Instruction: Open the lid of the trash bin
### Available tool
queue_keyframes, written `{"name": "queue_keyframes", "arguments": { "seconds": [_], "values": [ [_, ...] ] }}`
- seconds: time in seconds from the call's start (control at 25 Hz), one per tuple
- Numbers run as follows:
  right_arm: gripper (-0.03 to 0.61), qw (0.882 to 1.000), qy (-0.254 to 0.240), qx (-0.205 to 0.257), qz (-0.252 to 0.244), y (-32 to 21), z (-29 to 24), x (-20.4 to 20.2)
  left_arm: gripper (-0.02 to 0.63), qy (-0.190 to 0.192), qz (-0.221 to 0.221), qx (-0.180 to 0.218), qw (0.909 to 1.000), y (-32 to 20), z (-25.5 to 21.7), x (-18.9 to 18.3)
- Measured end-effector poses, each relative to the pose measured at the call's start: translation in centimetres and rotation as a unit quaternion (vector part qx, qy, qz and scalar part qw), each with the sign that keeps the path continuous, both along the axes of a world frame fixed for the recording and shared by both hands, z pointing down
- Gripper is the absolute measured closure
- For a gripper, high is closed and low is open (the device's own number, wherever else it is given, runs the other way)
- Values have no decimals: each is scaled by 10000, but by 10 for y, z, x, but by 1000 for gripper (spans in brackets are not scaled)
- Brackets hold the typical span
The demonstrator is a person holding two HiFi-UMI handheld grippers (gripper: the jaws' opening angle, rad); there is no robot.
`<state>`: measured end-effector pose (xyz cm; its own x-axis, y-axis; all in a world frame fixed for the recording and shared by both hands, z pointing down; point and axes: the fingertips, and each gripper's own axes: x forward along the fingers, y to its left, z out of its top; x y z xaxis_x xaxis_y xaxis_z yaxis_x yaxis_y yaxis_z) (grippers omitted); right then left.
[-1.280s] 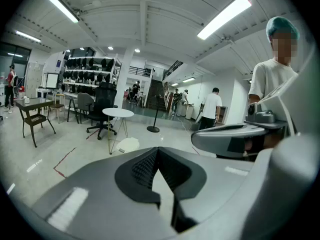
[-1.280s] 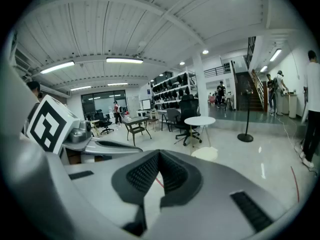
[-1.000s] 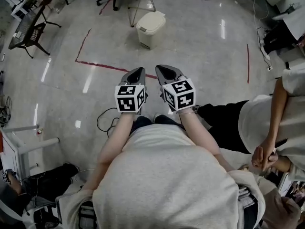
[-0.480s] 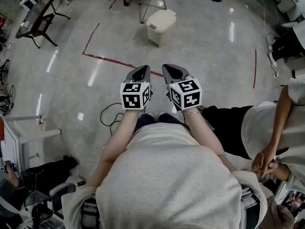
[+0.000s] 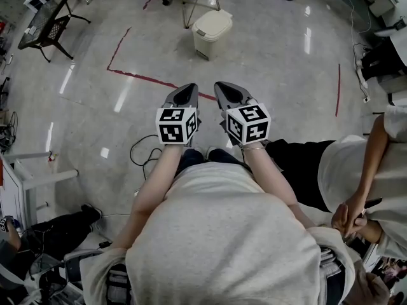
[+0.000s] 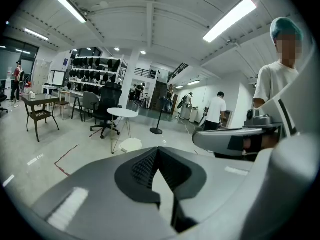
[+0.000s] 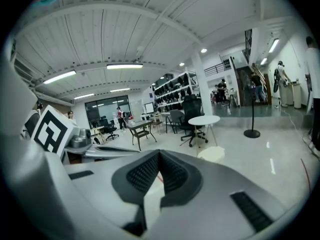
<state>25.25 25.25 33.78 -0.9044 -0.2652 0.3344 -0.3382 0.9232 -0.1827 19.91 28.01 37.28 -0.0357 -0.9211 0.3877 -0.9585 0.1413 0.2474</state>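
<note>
Left arm: stretched forward from the body, carrying the left claw [image 5: 186, 94] well short of the trash bin [image 5: 212, 30].
Left claw state: jaws together at the tips, with nothing between them.
Right arm: stretched forward beside the left arm, carrying the right claw [image 5: 227, 91] just as far from the trash bin.
Right claw state: jaws closed tip to tip, holding nothing.
Claw aim: both point toward the trash bin, which lies ahead in line with the gap between them.
Claws counted: two, close side by side but not touching.
Marker cubes counted: two, one at the back of each claw, the left cube [image 5: 174, 127] and the right cube [image 5: 248, 124].
Trash bin: one, cream, standing on the floor with its lid down.
Red floor tape [image 5: 146, 78]: one line with a corner, lying between the trash bin and the claws.
Round white table [image 6: 122, 113]: one, just behind the trash bin.
Office chair [image 6: 107, 101]: one, black, behind the trash bin beside that table.
Bystander [image 5: 356, 164]: one, in a white top, far right of the trash bin.
</note>
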Motion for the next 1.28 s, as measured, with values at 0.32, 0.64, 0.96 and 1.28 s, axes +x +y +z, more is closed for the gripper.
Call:
{"name": "queue_keyframes", "arguments": {
  "seconds": [0.32, 0.64, 0.96, 1.28],
  "values": [
    [578, 9994, -83, -235, -231, -3, 5, 11, 604, 233, -83, 73, 9997, -6, 4, 13],
    [578, 9996, 122, -118, -224, -10, 21, 17, 606, 287, -258, -41, 9992, -8, 19, 17],
    [578, 9997, 109, -228, -29, -45, 31, -19, 604, 348, -299, -89, 9989, -37, 30, -31],
    [578, 9996, -29, -179, 227, -100, 20, -117, 604, 273, 36, -10, 9996, -102, 14, -131]
  ]
}}
